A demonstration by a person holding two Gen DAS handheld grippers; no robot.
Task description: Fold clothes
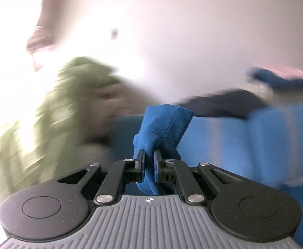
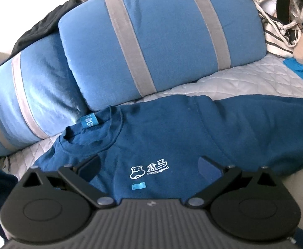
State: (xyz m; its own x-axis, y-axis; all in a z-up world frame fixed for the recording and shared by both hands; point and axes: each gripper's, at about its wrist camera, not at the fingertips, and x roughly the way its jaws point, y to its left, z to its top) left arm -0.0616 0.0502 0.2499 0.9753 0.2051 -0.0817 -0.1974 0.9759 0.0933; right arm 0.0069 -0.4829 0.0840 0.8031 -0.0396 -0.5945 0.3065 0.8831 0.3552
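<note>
Pinching a ribbed blue cuff (image 1: 163, 124), the left gripper (image 1: 149, 157) is clamped tight; the right gripper (image 2: 150, 166) spreads wide, holding nothing, above the soft blue sweatshirt (image 2: 172, 134) on a quilted bed (image 2: 244, 81).

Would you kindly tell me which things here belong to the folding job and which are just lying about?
In the job:
- blue sweatshirt, spread on the quilted bed cover
- left gripper, shut on its blue cuff
- right gripper, open above it

Lying about:
- striped pillows
- black garment
- green garment
- striped drawstring bag
</note>
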